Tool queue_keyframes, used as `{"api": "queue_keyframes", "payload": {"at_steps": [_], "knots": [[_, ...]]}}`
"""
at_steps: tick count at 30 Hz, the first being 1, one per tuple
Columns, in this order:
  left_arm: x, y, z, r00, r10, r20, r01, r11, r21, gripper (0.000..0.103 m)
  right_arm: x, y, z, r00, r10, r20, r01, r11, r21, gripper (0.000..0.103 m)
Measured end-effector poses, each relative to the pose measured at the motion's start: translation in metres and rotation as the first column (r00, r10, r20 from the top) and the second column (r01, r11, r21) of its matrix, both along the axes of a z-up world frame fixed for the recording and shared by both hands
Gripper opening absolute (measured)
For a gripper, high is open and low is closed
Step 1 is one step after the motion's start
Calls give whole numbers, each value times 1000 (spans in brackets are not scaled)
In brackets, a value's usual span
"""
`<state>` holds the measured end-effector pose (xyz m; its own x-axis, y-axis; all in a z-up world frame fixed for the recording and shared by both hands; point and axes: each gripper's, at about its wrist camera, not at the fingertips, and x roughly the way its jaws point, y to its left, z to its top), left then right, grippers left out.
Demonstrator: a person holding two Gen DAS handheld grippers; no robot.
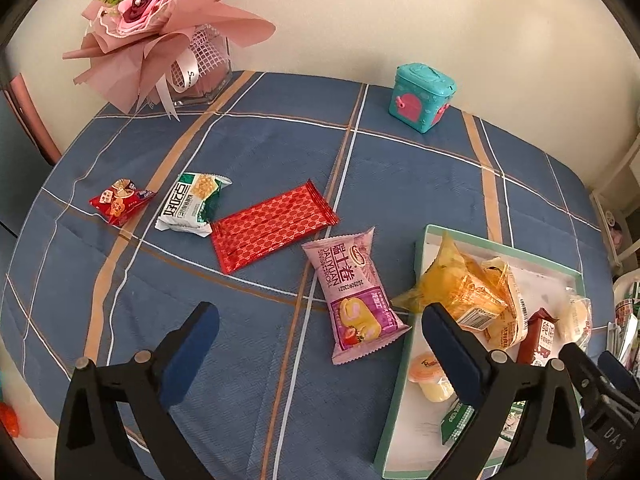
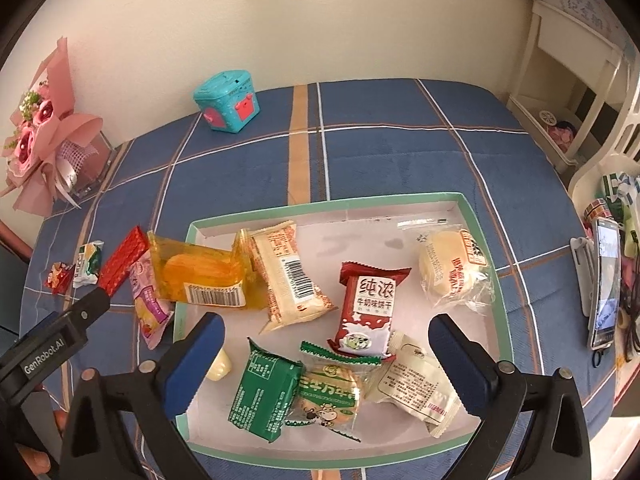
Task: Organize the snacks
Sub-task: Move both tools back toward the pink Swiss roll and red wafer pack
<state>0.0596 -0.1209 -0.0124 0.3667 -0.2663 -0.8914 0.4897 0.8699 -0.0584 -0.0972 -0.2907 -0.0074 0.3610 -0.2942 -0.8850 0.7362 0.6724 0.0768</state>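
On table: four packets left outside tray [image 2: 486, 216]; both grippers [image 1: 320, 354] [image 2: 326, 364] wide, empty. Next, probably: pink roll [image 1: 352, 292].

Pink roll packet [image 1: 354, 294] reads "DALIYUAN", "SWISS ROLL" and the number "2025090302", last digits uncertain. The dark-red packet [image 2: 370, 304] in the tray shows "纯浓". On the left gripper [image 2: 52, 344] body, a label says "GenRobot.AI". The right gripper [image 1: 608, 408] shows "DAS", cut off at the edge. Barcode digits stay too small to read.
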Motion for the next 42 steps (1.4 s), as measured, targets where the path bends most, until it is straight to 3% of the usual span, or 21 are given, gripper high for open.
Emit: {"api": "queue_keyframes", "payload": {"at_steps": [7, 17, 35, 42], "knots": [[10, 11, 5, 1000, 23, 16, -23, 1000, 1, 101, 18, 18, -6, 998, 48, -31, -47, 999, 7, 103], [38, 51, 11, 991, 126, 43, -126, 992, 1, 101, 50, 57, -10, 991, 126, -40, -125, 992, 10, 103], [83, 115, 2, 965, 263, -1, -263, 965, -18, 101, 115, 118, -24, 967, 255, -5, -255, 966, 42, 103], [92, 116, -5, 969, 245, -17, -245, 969, -12, 101, 131, 122, -35, 960, 280, -3, -279, 959, 46, 103]]}}
